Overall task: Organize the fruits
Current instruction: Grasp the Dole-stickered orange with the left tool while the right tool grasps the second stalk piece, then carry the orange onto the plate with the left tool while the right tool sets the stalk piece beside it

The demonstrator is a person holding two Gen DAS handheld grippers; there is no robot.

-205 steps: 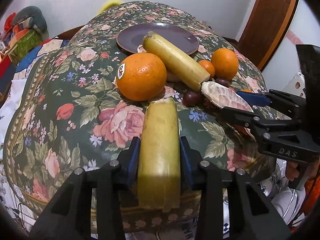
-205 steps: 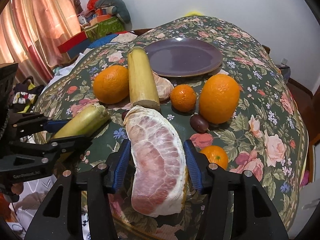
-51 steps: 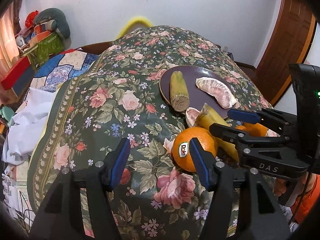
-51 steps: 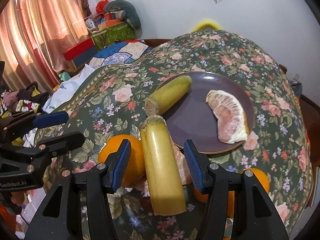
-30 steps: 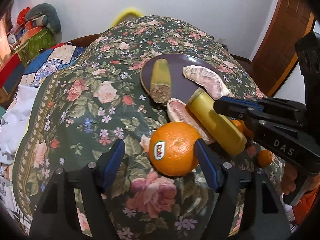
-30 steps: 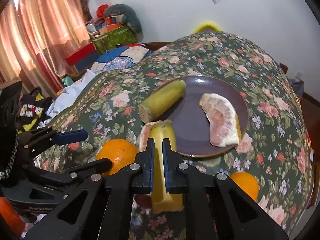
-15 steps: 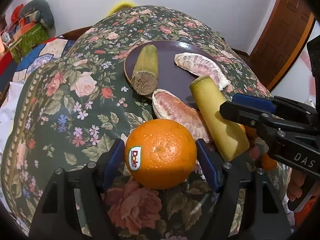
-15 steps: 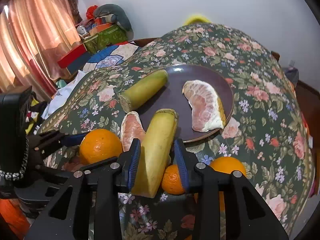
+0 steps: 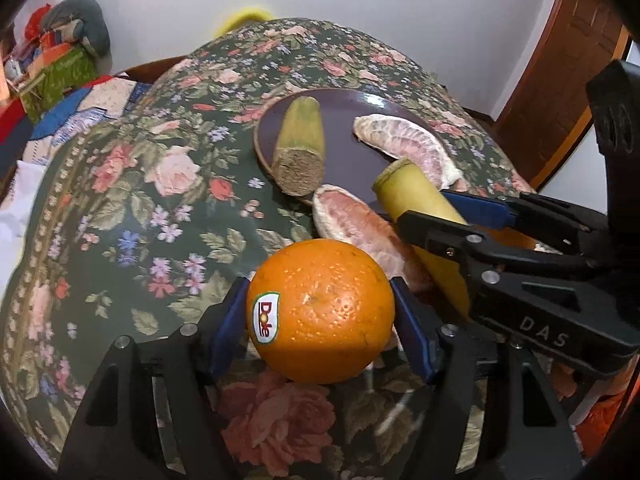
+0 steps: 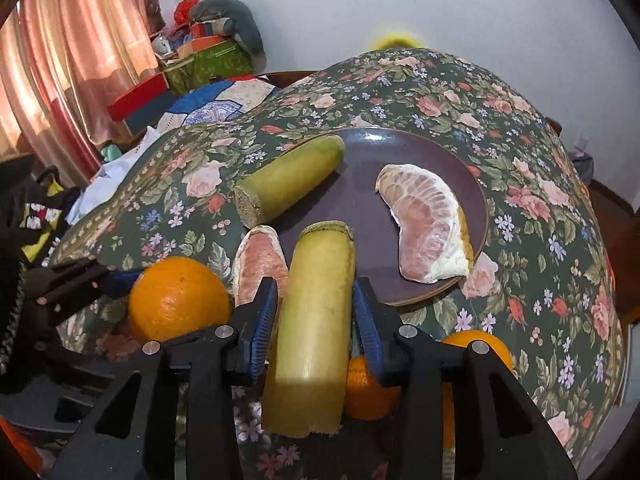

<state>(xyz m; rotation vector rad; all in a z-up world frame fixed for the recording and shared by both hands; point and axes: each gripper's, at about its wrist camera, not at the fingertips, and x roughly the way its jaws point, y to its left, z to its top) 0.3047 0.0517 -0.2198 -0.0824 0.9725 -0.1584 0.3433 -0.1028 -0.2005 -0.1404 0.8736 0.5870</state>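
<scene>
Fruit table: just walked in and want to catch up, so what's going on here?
A person is sorting fruit onto a purple plate with two handheld tools. The left tool is closed on a Dole-stickered orange; the right tool grips a sugarcane piece near the plate's edge. Another sugarcane piece and a pomelo wedge already lie on the plate. A second pomelo wedge and smaller oranges remain on the floral tablecloth.

orange (image 9: 320,312) w/ Dole sticker, between left pads | yellow-green cane piece (image 10: 316,328) lengthwise between right pads | plate (image 10: 376,152): cane stub (image 10: 288,180) overhanging rim, peeled pomelo wedge (image 10: 428,224) | second wedge (image 10: 260,264) beside rim
</scene>
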